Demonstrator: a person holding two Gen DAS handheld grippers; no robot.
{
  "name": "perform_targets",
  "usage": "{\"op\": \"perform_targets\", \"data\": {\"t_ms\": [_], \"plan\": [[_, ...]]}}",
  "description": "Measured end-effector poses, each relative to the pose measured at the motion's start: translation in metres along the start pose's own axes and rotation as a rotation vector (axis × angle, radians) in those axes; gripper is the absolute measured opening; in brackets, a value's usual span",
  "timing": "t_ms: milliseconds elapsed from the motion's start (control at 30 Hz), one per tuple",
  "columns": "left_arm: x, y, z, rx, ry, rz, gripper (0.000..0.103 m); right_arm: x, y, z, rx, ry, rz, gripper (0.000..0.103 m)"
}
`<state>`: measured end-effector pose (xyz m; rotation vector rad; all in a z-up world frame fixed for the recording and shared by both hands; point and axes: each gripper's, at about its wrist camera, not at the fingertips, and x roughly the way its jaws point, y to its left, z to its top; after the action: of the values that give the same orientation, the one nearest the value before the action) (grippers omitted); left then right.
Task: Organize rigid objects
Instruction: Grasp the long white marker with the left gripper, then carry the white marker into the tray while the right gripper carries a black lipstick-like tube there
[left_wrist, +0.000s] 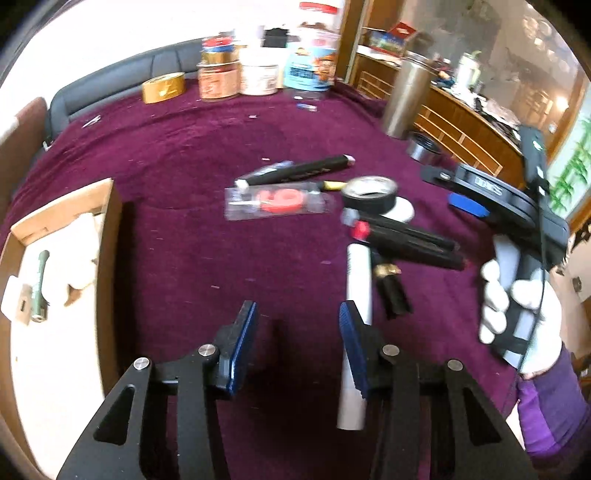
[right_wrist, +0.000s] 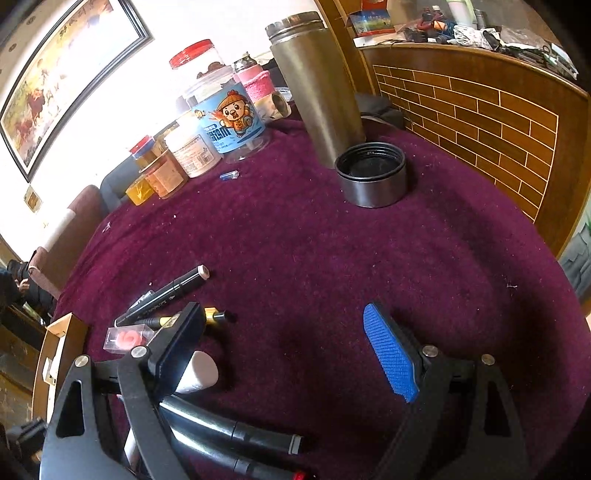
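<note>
1. Two handheld grippers are working over a table covered in a dark purple cloth, where small hard items are lying scattered and waiting to be sorted.
2. The left gripper is hanging empty just above the cloth, its jaws partly apart with only fabric between them. No pad is pressing on anything.
3. A white tube is lying just outside that gripper's right finger, partly hidden behind it. Its long axis is running nearly straight away from the camera, one end pointing back toward the gripper and the other toward the pile.
4. That alignment probably explains the pose: the fingers are sitting parallel to the tube, so a small sideways shift would be bringing them astride it.
5. An open cardboard box is sitting at the left edge of the table, already holding a small green metal part. It is likely serving as the collecting bin.
6. Near the centre, a black marker is lying slanted, its pale cap pointing up and right, beside a clear case with a red piece and a roll of black tape.
7. The right gripper, held by a white-gloved hand, is waiting with jaws wide apart over bare cloth, gripping nothing, with dark pens lying under its left finger.
</note>
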<state>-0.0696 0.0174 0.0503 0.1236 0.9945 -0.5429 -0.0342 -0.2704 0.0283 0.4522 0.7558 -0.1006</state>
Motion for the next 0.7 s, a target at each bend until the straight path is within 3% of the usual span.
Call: {"op": "perform_targets", "data": {"t_ms": [133, 233, 267, 367, 500, 633, 667, 700], "plan": [[0.021, -0.028, -0.001, 0.08, 0.019, 0.029, 0.041, 0.0, 0.0, 0.0, 0.001, 0.002, 0.0, 0.088], [0.041, -0.047, -0.003, 0.136, 0.032, 0.093, 0.041, 0.001, 0.0, 0.0, 0.004, 0.005, 0.002, 0.088], [0.04, -0.052, -0.005, 0.155, 0.001, 0.117, 0.04, 0.001, 0.0, 0.0, 0.005, 0.006, 0.003, 0.088], [0.034, -0.047, -0.01, 0.123, 0.013, 0.084, 0.011, 0.001, -0.001, 0.0, 0.011, 0.009, 0.006, 0.088], [0.021, -0.019, -0.018, 0.042, 0.006, 0.14, 0.011, 0.003, -0.003, 0.001, 0.022, 0.019, 0.008, 0.088], [0.017, 0.006, -0.017, -0.065, 0.001, 0.131, 0.012, 0.004, -0.003, 0.001, 0.022, 0.019, 0.007, 0.088], [0.019, 0.003, -0.015, -0.065, -0.001, 0.135, 0.015, 0.004, -0.003, 0.001, 0.022, 0.019, 0.006, 0.088], [0.02, 0.0, -0.014, -0.058, -0.006, 0.134, 0.027, 0.004, -0.003, 0.001, 0.023, 0.018, 0.004, 0.088]]}}
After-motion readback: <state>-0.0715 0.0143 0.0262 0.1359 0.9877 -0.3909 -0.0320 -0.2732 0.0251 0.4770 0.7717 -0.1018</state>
